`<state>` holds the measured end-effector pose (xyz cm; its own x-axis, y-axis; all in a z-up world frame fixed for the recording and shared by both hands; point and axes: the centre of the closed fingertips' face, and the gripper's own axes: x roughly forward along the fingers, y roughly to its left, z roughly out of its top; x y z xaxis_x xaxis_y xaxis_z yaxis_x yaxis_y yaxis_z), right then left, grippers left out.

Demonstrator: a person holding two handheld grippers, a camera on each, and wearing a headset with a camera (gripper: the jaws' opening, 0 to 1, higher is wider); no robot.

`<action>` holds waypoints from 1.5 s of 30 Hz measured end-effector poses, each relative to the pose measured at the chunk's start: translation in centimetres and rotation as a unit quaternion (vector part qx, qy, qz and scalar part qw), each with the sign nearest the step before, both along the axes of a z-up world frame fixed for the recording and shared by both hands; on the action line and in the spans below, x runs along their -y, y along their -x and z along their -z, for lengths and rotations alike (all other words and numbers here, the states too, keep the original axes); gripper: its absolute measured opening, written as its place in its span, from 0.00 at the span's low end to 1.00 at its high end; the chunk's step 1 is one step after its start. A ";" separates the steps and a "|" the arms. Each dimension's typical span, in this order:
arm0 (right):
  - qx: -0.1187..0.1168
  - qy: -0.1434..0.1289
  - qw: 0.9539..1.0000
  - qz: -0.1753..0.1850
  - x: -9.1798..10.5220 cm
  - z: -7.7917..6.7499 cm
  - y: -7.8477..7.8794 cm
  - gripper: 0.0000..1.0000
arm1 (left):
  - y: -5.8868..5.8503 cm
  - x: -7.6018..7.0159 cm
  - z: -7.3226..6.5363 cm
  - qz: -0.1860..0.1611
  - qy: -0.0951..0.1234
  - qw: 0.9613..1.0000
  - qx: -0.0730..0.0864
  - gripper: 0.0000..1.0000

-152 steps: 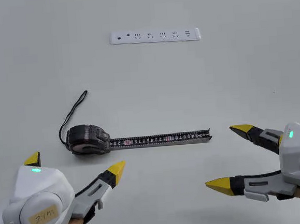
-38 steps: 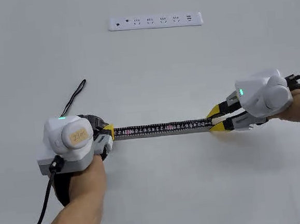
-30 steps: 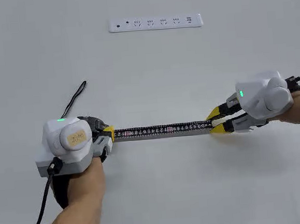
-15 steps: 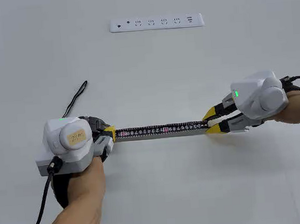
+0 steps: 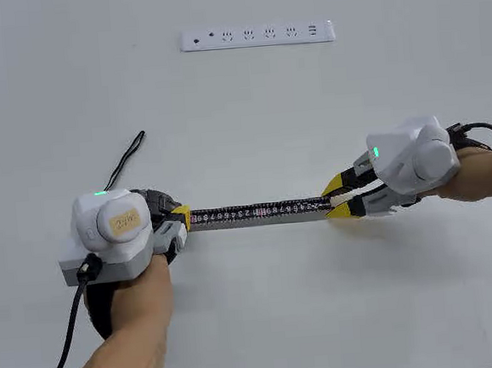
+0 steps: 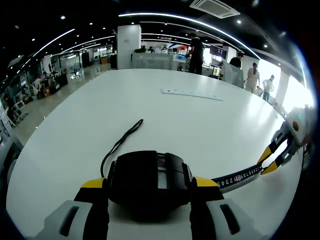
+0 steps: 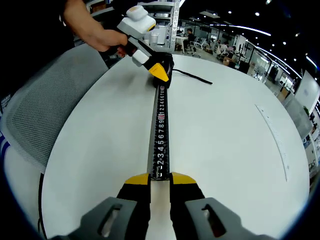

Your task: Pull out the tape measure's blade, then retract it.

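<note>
my left gripper [image 6: 149,184] has its jaws closed against the two flanks of the tape measure's black case [image 6: 150,165], which sits squarely between them, low on the white table [image 5: 257,319]; its thin wrist cord [image 6: 122,142] trails away ahead of my left fingertips. my right gripper [image 7: 160,179] is pinched nearly shut on the free end of the blade [image 7: 161,125], and the numbered strip runs straight out ahead of those fingertips to the case, lying on or just above the table; i cannot tell which. a white power strip [image 5: 257,36] lies well beyond both sets of fingers. i judge the case to be the heavy, solid part: a hard shell that looks matt and grippy, so a squeeze across its flanks should hold it without slipping. the blade is another matter, i think: thin, cupped metal, stiff along its run while it is straight, quick to kink if my right fingers twist or lift it, and slick on its printed face. the end is the place to take it, right at the tip where my right fingers have it, since the spring inside probably pulls toward my left fingers. letting go outright could make it whip back, so i would guide the tip in while my left jaws steady the case.
</note>
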<state>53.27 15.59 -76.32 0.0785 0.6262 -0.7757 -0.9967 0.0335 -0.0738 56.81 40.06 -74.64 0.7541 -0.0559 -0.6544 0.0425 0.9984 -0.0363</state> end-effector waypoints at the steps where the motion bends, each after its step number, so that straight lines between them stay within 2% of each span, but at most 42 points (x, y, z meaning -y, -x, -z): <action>1: 0.001 -0.001 1.000 0.000 -0.1 0.0 0.0 0.12 | 0.0 0.0 0.0 -0.001 0.001 1.000 -0.001 0.63; 18: -0.003 -0.015 1.000 -0.003 -2.6 0.0 -0.1 0.12 | 0.1 0.0 0.0 0.000 0.004 1.000 -0.004 0.63; 27: -0.006 -0.020 1.000 0.001 -3.1 0.2 -0.3 0.12 | 0.0 -0.1 0.1 -0.001 0.006 1.000 -0.005 0.63; 38: -0.009 -0.027 1.000 -0.002 -5.0 0.5 -0.3 0.12 | 0.0 -0.1 0.2 0.003 0.006 1.000 -0.009 0.63; 45: -0.011 -0.030 0.999 0.000 -5.4 0.6 -0.4 0.12 | 0.0 -0.1 0.2 0.003 0.006 1.000 -0.009 0.63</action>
<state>53.66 21.01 -76.93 0.0611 0.6715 -0.7385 -0.9981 0.0369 -0.0490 56.76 40.18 -74.86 0.7419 -0.0681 -0.6670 0.0477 0.9977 -0.0488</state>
